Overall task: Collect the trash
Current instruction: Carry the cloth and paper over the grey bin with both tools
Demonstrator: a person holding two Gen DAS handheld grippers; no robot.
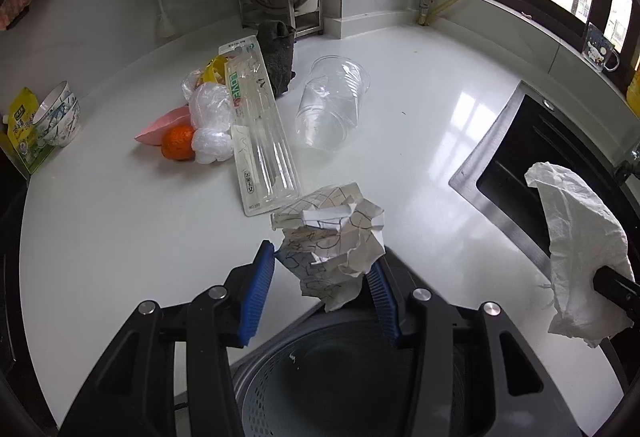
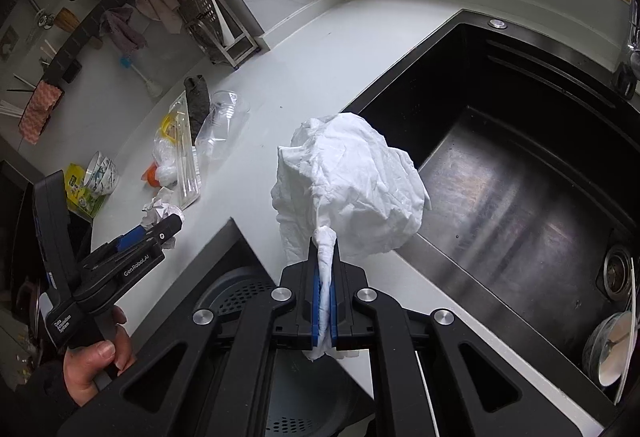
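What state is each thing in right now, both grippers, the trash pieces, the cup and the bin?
Left gripper: jaws partly closed around the crumpled paper.
Right gripper: shut on the white tissue, held up off the counter.
Clear plastic cup: lying on its side, crushed.
Clear plastic package: lying flat, empty.
Bin: open, below both grippers.
Sink: dry-looking, bowls at one corner.

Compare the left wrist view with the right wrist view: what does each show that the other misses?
Only the left wrist view shows the left tool gripping the crumpled paper between its blue pads. Only the right wrist view shows the sink basin, the dishes in it, and the right tool shut on the white tissue. Both show the mesh bin below, the clear cup and the countertop.
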